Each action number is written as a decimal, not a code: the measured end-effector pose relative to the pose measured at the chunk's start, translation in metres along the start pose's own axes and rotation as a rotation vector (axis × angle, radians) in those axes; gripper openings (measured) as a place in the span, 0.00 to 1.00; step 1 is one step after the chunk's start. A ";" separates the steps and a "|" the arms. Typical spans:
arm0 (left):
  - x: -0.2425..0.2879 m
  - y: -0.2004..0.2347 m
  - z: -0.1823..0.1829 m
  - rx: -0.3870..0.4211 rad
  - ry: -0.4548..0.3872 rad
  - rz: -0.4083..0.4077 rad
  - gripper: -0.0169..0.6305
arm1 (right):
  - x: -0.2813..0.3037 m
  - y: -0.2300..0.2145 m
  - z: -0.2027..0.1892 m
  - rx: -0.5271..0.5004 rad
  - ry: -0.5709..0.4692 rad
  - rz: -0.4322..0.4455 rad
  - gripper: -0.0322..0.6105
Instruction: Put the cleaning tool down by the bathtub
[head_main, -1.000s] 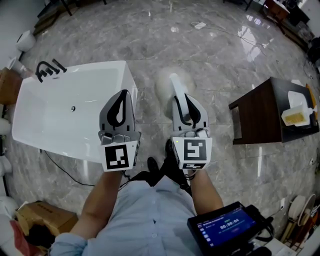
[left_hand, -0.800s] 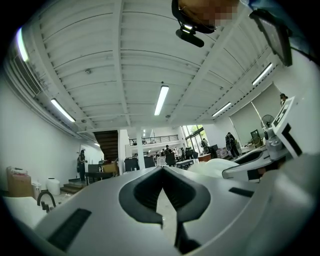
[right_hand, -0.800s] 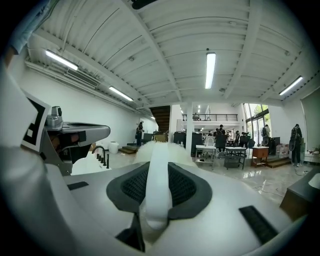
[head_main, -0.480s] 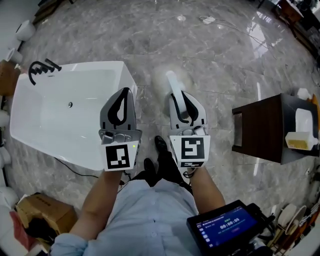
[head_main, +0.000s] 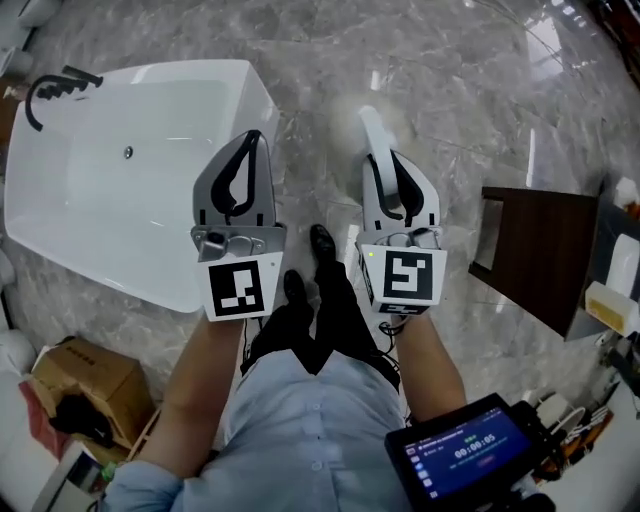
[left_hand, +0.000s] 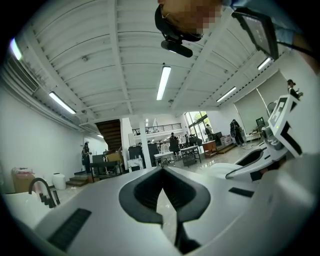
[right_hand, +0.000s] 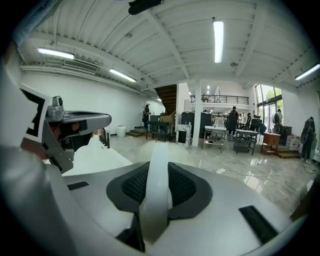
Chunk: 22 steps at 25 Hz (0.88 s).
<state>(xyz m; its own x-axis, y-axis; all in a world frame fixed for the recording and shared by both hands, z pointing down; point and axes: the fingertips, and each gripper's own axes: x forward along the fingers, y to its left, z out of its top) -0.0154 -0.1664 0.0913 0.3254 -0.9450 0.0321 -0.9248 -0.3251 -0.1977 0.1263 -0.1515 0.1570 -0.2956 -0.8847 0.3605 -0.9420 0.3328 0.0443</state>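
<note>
Quantity two: hand-held grippers, namely left hand-held gripper (head_main: 250, 138) and right hand-held gripper (head_main: 393, 160); black shoes (head_main: 322, 241).
Quantity one each: cleaning tool (head_main: 371, 128), white bathtub (head_main: 150, 120), black faucet (head_main: 52, 84), dark wooden counter (head_main: 540, 255), cardboard box (head_main: 80, 375), screen device (head_main: 462, 450).
People (right_hand: 232, 119) in the far hall: several, exact number not readable.

1. Bright, even indoor light in all views. The source is the ceiling strip lights (left_hand: 163, 82), visible in both gripper views.
2. The polished floor (head_main: 470, 110) throws glare streaks and hot spots in the head view, mostly top right.
3. The bathtub (head_main: 120, 200) sits close to white clip, with little surface detail inside.
4. Shadows are soft and faint, no hard edges.
5. Heavy fisheye: the head view bends at the edges. The gripper views have black corners and curved ceiling beams.
6. In the gripper views the fingers (left_hand: 95, 215) up close are defocused, while the far hall is sharp.
7. The fluffy head of the cleaning tool (head_main: 352, 120) reads soft and smeared in the head view.
</note>
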 end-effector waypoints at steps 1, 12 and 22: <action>0.005 0.001 -0.010 -0.004 0.004 0.001 0.05 | 0.008 0.001 -0.009 0.002 0.014 0.006 0.21; 0.037 -0.005 -0.158 -0.040 0.137 -0.024 0.05 | 0.094 0.025 -0.133 0.014 0.152 0.084 0.21; 0.059 -0.010 -0.280 -0.098 0.191 0.011 0.05 | 0.160 0.022 -0.226 0.022 0.199 0.094 0.21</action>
<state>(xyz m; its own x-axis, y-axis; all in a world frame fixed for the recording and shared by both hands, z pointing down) -0.0422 -0.2291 0.3697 0.2807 -0.9348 0.2175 -0.9459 -0.3079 -0.1027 0.0940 -0.2121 0.4259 -0.3468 -0.7677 0.5389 -0.9158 0.4014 -0.0175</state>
